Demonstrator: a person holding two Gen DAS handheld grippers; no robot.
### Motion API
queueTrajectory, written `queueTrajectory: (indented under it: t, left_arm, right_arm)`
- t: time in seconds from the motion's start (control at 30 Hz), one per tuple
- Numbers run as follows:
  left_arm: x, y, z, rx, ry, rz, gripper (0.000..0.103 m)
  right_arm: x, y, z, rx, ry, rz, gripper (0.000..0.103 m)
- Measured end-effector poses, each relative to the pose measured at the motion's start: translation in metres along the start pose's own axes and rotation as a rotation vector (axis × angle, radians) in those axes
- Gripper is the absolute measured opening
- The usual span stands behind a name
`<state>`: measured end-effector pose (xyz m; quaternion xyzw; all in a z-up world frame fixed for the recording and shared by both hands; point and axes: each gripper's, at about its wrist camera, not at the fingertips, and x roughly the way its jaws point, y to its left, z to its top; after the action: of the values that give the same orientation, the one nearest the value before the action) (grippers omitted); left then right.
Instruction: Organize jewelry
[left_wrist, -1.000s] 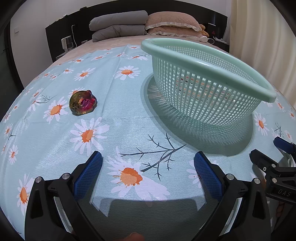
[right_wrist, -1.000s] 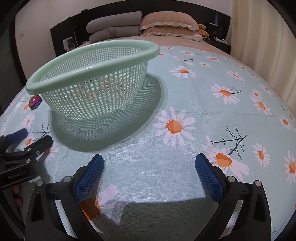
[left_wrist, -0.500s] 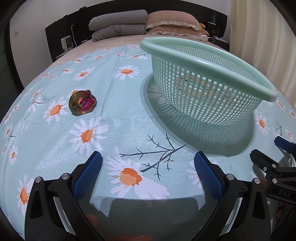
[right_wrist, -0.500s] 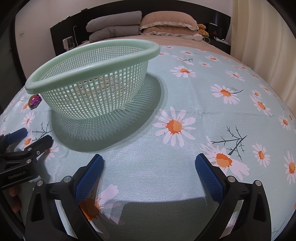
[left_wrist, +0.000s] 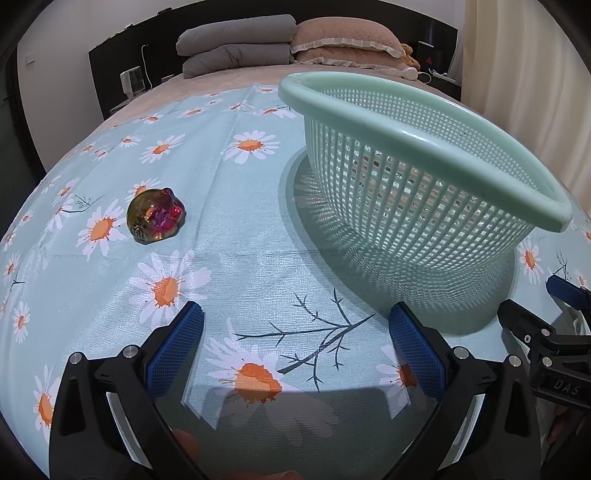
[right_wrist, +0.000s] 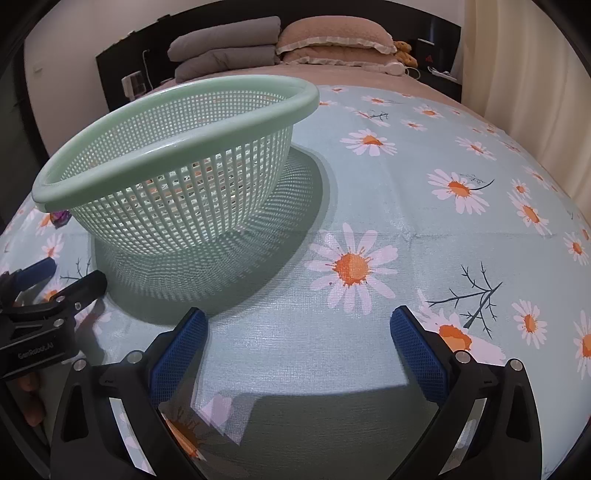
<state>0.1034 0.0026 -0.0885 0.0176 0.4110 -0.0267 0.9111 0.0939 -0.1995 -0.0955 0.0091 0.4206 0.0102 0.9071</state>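
A shiny red-green jewelry piece (left_wrist: 155, 216) lies on the daisy cloth, ahead and left of my left gripper (left_wrist: 295, 347), which is open and empty above the cloth. A mint green mesh basket (left_wrist: 424, 177) stands to the right of it; glints show through its wall. In the right wrist view the basket (right_wrist: 177, 184) is at the upper left, and the jewelry piece (right_wrist: 61, 218) peeks out behind its left rim. My right gripper (right_wrist: 299, 349) is open and empty, in front of and right of the basket.
The daisy-print cloth (right_wrist: 443, 229) covers a bed. Grey and pink pillows (left_wrist: 288, 40) lie at the far end by a dark headboard. A curtain (left_wrist: 524, 74) hangs on the right. The other gripper shows at each view's edge (left_wrist: 546, 350) (right_wrist: 40, 314).
Both grippers stay open and nearly still. The left view has drifted very slightly; the jewelry piece and the basket have not moved.
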Motion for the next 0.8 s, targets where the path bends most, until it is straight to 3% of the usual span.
queueTrajectory:
  t: [0.53, 0.8]
  left_arm:
    - [0.001, 0.000, 0.002, -0.011, -0.011, 0.004, 0.099]
    - [-0.022, -0.003, -0.012, 0.014, -0.062, 0.011, 0.098]
  right_arm:
    - [-0.002, 0.001, -0.002, 0.009, -0.009, -0.010, 0.096]
    - [-0.024, 0.003, -0.018, 0.014, -0.069, -0.017, 0.096]
